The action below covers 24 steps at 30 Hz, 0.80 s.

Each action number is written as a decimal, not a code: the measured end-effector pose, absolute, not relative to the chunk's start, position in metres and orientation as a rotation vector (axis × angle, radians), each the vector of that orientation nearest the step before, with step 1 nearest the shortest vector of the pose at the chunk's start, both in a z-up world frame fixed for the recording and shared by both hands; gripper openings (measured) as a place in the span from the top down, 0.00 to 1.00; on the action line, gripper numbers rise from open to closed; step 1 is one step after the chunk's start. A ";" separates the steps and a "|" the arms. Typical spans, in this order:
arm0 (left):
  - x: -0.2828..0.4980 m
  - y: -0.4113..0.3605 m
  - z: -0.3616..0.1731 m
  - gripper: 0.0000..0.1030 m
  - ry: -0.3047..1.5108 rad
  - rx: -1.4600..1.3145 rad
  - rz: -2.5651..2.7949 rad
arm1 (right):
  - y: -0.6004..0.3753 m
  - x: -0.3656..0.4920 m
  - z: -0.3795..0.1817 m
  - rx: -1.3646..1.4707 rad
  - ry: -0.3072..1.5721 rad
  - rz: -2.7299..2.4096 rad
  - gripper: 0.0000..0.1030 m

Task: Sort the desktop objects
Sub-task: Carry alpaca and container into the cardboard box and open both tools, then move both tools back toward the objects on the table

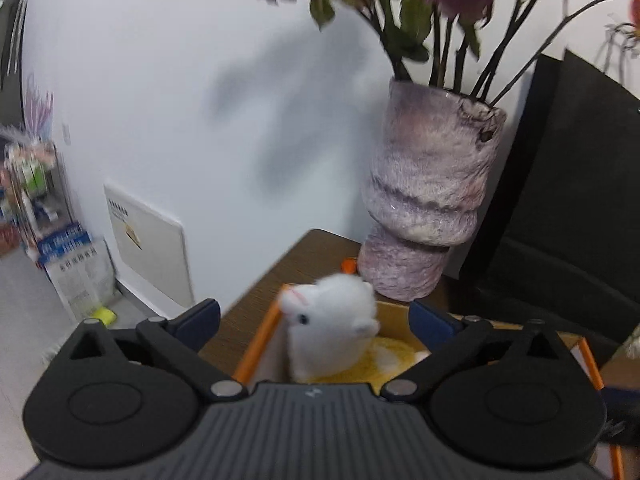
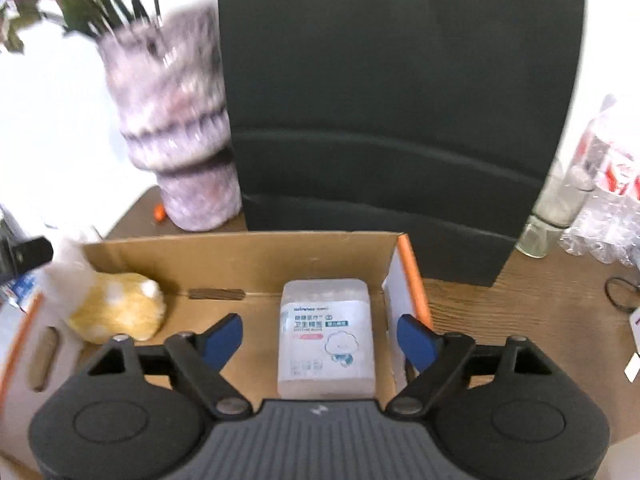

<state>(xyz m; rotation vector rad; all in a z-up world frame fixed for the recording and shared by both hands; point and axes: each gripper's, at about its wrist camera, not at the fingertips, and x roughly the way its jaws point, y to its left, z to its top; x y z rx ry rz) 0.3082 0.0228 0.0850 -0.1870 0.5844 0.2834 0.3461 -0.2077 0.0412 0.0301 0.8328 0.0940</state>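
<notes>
Both the left gripper (image 1: 314, 316) and right gripper (image 2: 320, 338) are hanging wide open, empty, over the cardboard box (image 2: 248, 258); 3 items are sitting inside: white plush (image 1: 330, 316), yellow plush (image 2: 120, 306), cotton swab box (image 2: 326, 332).

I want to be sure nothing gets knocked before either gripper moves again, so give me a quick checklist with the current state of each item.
1. Left gripper open, holding nothing: ok.
2. Right gripper open, holding nothing: ok.
3. Fluffy white plush toy inside the orange-edged cardboard box: ok; it sits against the yellow plush toy.
4. Clear plastic cotton swab box lying flat on the cardboard box floor: ok.
5. White plush free of the left fingers: cannot tell, the picture is blurred.
6. Tall mottled purple vase of dried flowers away from the box: not ok, it stands right behind it.
</notes>
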 end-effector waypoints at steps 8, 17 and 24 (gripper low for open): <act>0.214 0.062 0.100 0.00 0.619 -0.215 0.267 | -0.241 0.270 0.070 0.196 0.837 0.120 0.11; 0.096 0.056 0.078 0.00 0.651 -0.212 0.075 | -0.239 0.152 0.033 0.219 0.831 0.142 0.09; 0.005 0.016 0.038 0.00 0.591 -0.078 0.006 | -0.227 0.053 0.002 0.200 0.762 0.127 0.08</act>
